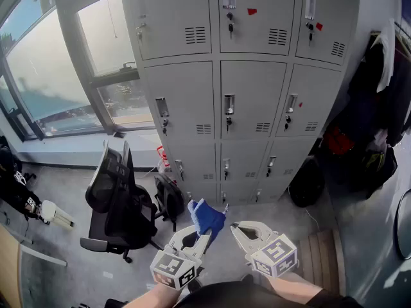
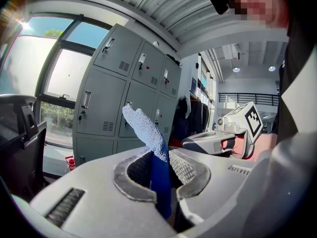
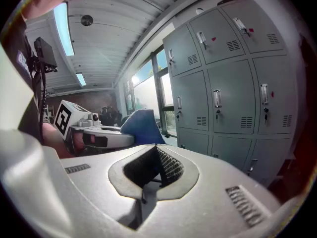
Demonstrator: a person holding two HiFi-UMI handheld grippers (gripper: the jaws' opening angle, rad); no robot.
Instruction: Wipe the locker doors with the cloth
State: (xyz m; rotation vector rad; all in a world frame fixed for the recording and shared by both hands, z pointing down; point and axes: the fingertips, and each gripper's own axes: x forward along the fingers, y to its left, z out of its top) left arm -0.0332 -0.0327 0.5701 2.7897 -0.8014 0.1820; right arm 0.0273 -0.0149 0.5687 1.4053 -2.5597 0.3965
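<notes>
cloth [image 2: 151, 148] pinched between left gripper [image 2: 159, 171] fingers [image 2: 130, 175]

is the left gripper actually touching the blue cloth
Touching: in the left gripper view the left gripper has its jaws shut on the blue cloth.

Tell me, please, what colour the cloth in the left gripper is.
The cloth is blue, clearest in the left gripper view.

No text can be read; the red tags [image 1: 252, 11] on the locker doors [image 1: 183, 101] show no legible print
</notes>
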